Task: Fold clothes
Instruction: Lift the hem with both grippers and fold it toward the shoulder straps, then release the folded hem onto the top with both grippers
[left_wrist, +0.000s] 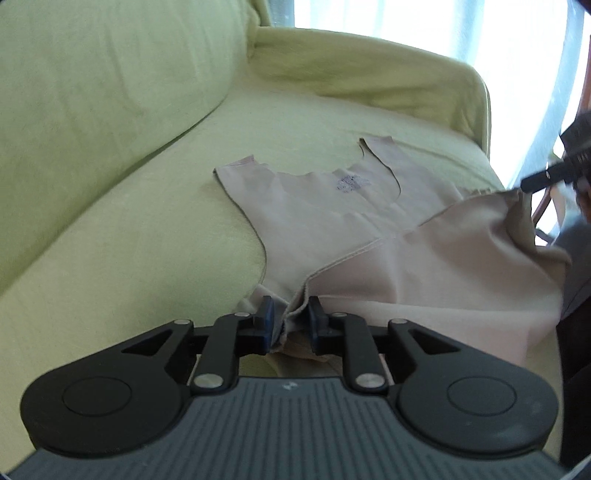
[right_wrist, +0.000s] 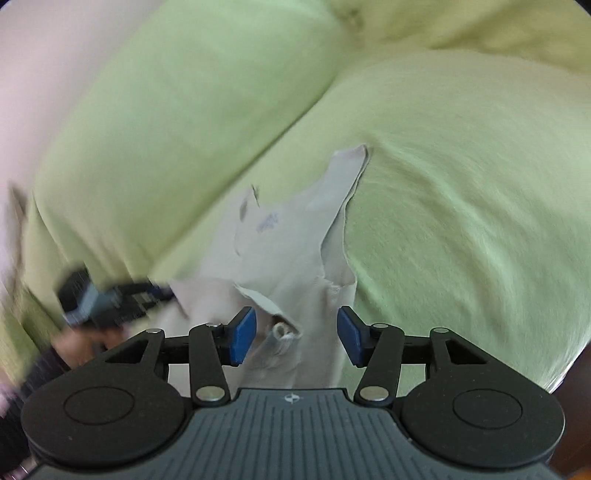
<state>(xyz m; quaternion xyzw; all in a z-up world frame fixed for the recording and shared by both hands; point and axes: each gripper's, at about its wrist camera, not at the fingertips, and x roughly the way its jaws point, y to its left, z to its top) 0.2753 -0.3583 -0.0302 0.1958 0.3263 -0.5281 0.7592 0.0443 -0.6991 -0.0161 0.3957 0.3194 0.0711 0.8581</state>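
A beige sleeveless top (left_wrist: 332, 218) lies on a green sofa seat (left_wrist: 147, 229), straps pointing to the backrest. My left gripper (left_wrist: 290, 325) is shut on the top's bunched near hem. In the left wrist view the right gripper's finger (left_wrist: 543, 179) touches a lifted corner of the cloth at the right. In the right wrist view the top (right_wrist: 295, 251) runs forward from my right gripper (right_wrist: 295, 332), whose jaws stand apart with a rolled hem edge lying between them. The left gripper (right_wrist: 110, 299) shows blurred at the left, on the cloth.
The sofa backrest cushion (left_wrist: 92, 74) rises at the left and the armrest (left_wrist: 388, 70) runs across the far side. A bright curtained window (left_wrist: 461, 29) is behind. A wooden chair part (left_wrist: 546, 199) shows at the right edge.
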